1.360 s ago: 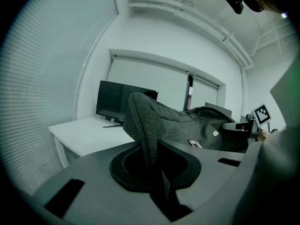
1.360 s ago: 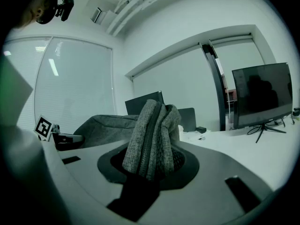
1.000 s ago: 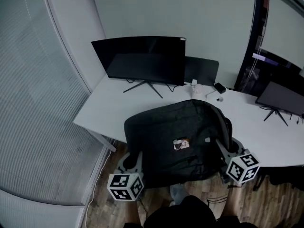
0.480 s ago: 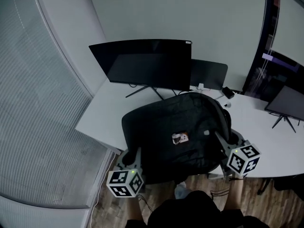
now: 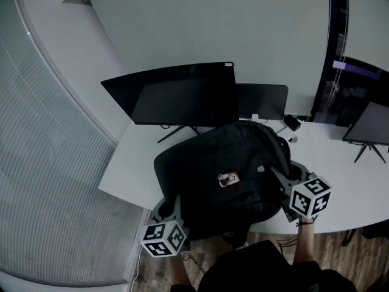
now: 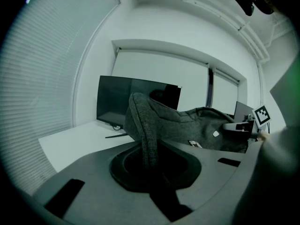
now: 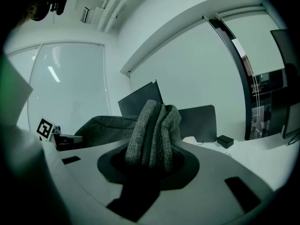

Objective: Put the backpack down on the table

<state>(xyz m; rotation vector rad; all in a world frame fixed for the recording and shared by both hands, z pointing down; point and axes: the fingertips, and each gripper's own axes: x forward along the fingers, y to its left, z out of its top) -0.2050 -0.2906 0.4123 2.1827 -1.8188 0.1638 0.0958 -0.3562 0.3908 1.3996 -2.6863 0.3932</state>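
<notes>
A dark grey backpack (image 5: 222, 175) with a small tag on its face hangs between my two grippers over the front edge of the white table (image 5: 130, 163). Its lower part still reaches past the edge toward me. My left gripper (image 5: 172, 204) is shut on a thin fold of the backpack (image 6: 143, 125) at its near left corner. On the other side, my right gripper (image 5: 284, 186) is shut on a thick bunched fold of the backpack (image 7: 152, 135). Whether the bag's underside touches the tabletop is hidden.
A large dark monitor (image 5: 176, 96) stands on the table just behind the bag, with a smaller dark screen (image 5: 261, 102) beside it. A small black box (image 5: 292, 122) and cables lie at the back right. Another monitor (image 5: 371, 126) stands far right. Window blinds (image 5: 42, 181) fill the left.
Both grippers have carried the backpack forward, farther over the table and closer to the large monitor. Both grips are unchanged.
</notes>
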